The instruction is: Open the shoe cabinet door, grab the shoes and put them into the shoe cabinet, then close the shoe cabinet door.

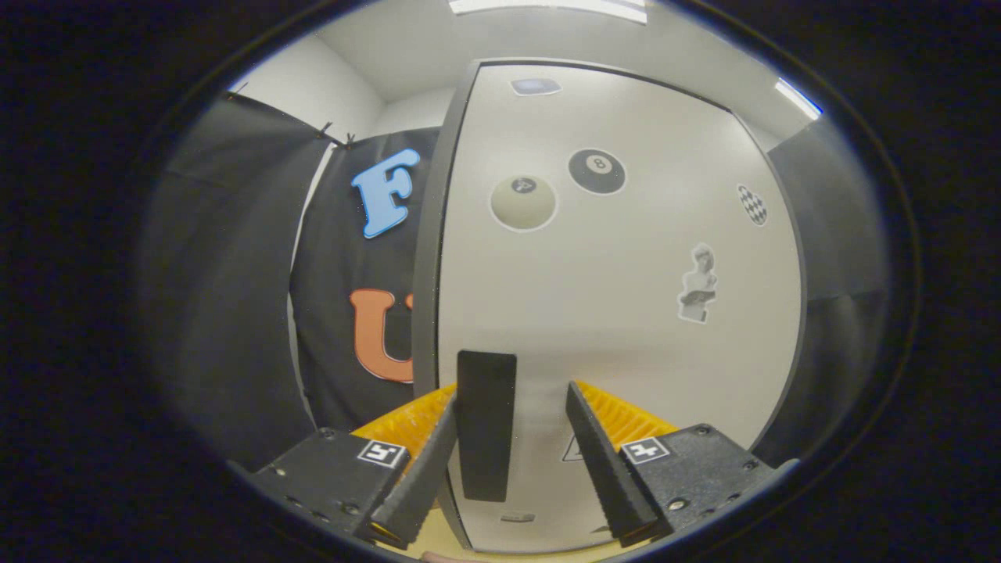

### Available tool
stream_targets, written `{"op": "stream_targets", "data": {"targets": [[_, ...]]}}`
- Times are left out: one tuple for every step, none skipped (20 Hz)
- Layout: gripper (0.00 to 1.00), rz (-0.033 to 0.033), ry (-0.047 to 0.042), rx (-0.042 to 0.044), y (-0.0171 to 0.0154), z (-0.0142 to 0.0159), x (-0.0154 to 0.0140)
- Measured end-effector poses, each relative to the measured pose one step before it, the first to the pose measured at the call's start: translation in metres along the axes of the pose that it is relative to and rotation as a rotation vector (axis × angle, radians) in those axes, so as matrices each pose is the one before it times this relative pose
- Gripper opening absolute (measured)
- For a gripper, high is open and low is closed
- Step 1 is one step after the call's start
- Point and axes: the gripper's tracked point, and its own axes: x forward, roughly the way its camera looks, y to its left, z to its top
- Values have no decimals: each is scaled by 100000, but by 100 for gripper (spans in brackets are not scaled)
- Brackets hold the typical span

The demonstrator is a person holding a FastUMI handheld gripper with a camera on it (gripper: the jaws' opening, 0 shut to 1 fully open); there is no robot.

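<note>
The shoe cabinet door [626, 258] is a pale flat panel with several stickers on it, standing close in front of me. A dark upright handle [486, 426] sits near the door's left edge. My gripper [511, 393] is open, and the handle lies between its fingers. The left finger [426, 461] is right against the handle's left side, while the right finger [598, 446] stands apart from it with bare door showing in the gap. The door's grey left edge [426, 274] runs from top to bottom.
Black cloth walls [227, 297] hang to the left of the cabinet and another dark panel [837, 258] stands to its right. A white ceiling with light strips [547, 6] is overhead.
</note>
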Motion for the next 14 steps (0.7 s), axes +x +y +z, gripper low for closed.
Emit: {"op": "stream_targets", "data": {"targets": [[78,-187,1715,317,358,-578,227],[72,-509,361,210,70,-335,-59],[64,593,677,991,471,-183,66],[56,-1202,576,1221,133,-533,-9],[42,-1298,-147,1608,-110,-328,62],[38,-1101,286,414,-133,115,-141],[35,-547,732,-609,-93,11,34],[33,-404,599,-659,-30,-26,-127],[32,-530,1078,-8,21,-144,-78],[32,-854,582,23,-19,37,-147],[32,-1034,402,14,-65,18,40],[32,-955,347,-651,-86,-101,-50],[32,-456,-243,-763,-45,27,-173],[32,-182,-268,-261,-81,-19,-199]]}}
